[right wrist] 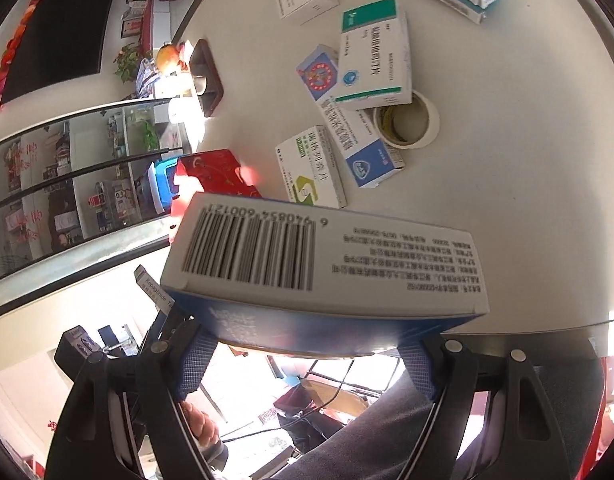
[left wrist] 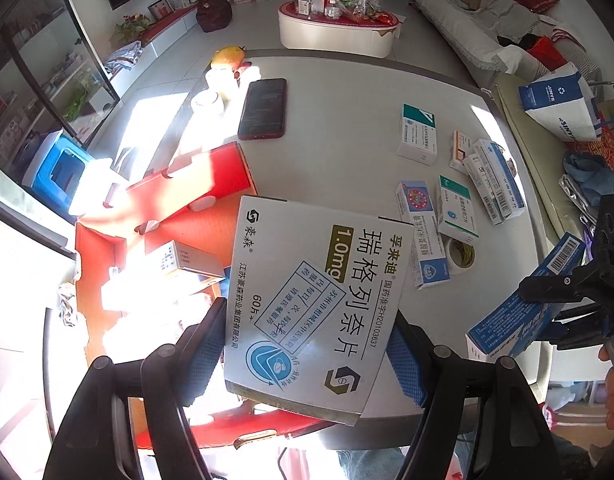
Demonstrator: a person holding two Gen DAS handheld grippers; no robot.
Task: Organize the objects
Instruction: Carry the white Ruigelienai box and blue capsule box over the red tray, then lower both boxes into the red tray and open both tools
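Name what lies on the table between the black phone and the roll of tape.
In the left wrist view, only bare table lies between the phone and the tape roll; the medicine boxes sit off to the right.

The middle of the counter [left wrist: 347,128] lies bare between the phone [left wrist: 263,109] at the far left and the scattered medicine boxes [left wrist: 455,200] with a tape roll [left wrist: 461,254] on the right. The near left is blocked by the open red box [left wrist: 179,216], already holding small cartons.
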